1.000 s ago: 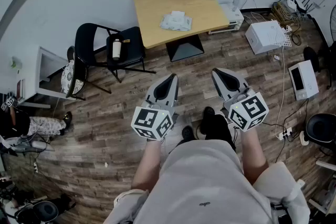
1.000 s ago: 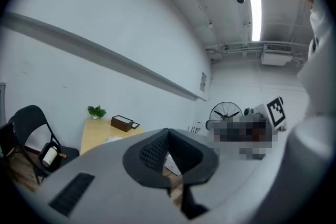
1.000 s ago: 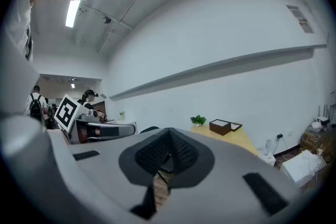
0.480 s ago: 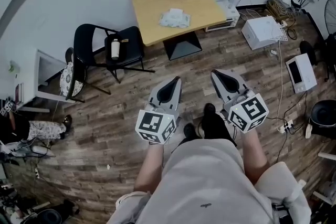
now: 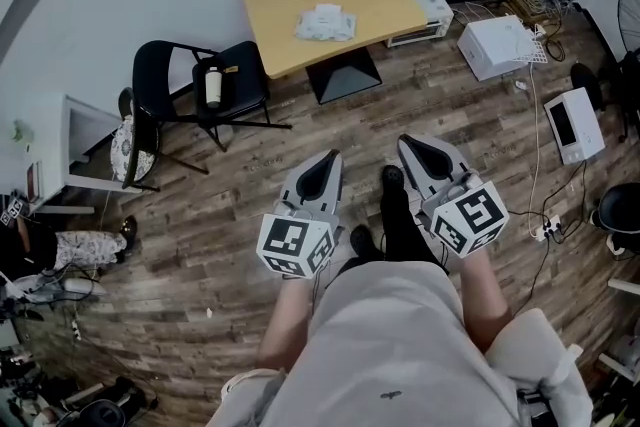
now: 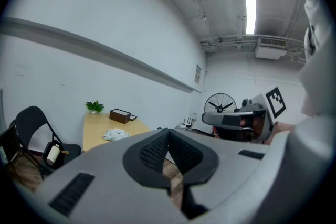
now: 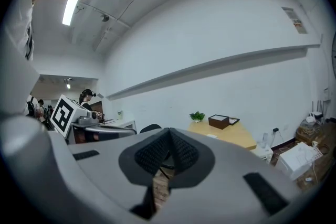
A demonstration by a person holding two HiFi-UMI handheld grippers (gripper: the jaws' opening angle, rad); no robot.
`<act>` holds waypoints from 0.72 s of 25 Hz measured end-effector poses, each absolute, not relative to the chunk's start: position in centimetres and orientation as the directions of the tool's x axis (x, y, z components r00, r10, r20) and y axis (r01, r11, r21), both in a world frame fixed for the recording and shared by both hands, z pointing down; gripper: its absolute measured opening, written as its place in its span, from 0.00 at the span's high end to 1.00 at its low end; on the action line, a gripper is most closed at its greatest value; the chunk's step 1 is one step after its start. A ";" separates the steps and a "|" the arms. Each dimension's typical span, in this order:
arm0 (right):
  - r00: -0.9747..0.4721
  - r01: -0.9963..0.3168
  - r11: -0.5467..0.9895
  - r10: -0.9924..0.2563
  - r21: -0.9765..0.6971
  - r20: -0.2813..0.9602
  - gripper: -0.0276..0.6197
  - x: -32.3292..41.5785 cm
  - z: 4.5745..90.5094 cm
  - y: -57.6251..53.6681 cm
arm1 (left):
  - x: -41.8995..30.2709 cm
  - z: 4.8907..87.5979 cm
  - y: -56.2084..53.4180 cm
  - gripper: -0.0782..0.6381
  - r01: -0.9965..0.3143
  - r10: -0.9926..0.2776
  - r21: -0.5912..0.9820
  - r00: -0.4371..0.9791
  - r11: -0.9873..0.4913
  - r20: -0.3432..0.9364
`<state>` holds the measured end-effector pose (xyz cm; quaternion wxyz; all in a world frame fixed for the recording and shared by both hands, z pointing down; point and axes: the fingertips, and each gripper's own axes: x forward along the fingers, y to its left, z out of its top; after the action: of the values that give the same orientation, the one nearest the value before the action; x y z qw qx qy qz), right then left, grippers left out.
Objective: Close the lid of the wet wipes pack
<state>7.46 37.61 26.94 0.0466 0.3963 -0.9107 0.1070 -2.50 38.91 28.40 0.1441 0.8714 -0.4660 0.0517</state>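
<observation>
A: Where is the wet wipes pack (image 5: pixel 325 22)?

B: It lies on the wooden table (image 5: pixel 385 7) by the wall, well apart from both tongs. It's too small to tell how its lid sits.

A: And the tongs?

B: In the head view the left tongs (image 5: pixel 327 157) and right tongs (image 5: pixel 411 144) hang side by side over the plank floor (image 5: pixel 200 215), ahead of the person's legs. Each gripper view shows its own pads clenched together with nothing between them.

A: What does each view add?

B: The head view gives the black chair (image 5: pixel 245 73) beside the table and a white box (image 5: pixel 497 45) on the floor. The left gripper view shows the pack side-on with a plant (image 6: pixel 95 107) behind it, and a fan (image 6: pixel 219 103) past the right tongs. The right gripper view shows another person (image 7: pixel 86 97) far back.
</observation>
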 end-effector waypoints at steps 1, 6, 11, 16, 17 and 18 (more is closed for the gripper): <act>-0.682 -0.731 0.664 -0.710 -0.157 0.174 0.96 7.5 27.0 37.4 | -2.5 28.6 38.7 0.88 -0.829 -0.799 0.206 0.558 -0.521 0.225; -0.698 -0.716 0.678 -0.696 -0.166 0.167 0.90 7.5 27.7 35.4 | -2.4 28.7 37.1 0.88 -0.831 -0.803 0.198 0.554 -0.519 0.220; -0.721 -0.693 0.701 -0.678 -0.169 0.145 0.86 7.7 27.1 32.4 | -1.9 28.0 34.1 0.88 -0.837 -0.811 0.178 0.546 -0.518 0.209; -0.735 -0.678 0.717 -0.664 -0.165 0.137 0.83 7.8 26.6 28.2 | -1.7 28.1 30.7 0.87 -0.843 -0.814 0.179 0.537 -0.508 0.221; -0.738 -0.674 0.719 -0.660 -0.166 0.139 0.82 7.7 26.6 27.4 | -1.8 28.2 30.0 0.86 -0.843 -0.813 0.180 0.536 -0.506 0.227; -0.741 -0.671 0.723 -0.656 -0.166 0.141 0.81 7.7 26.5 26.6 | -1.7 28.3 29.2 0.82 -0.844 -0.812 0.180 0.536 -0.505 0.233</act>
<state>7.70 26.56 26.53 0.0360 0.3578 -0.9274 0.1034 -1.75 29.18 28.26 0.1366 0.8656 -0.4782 0.0590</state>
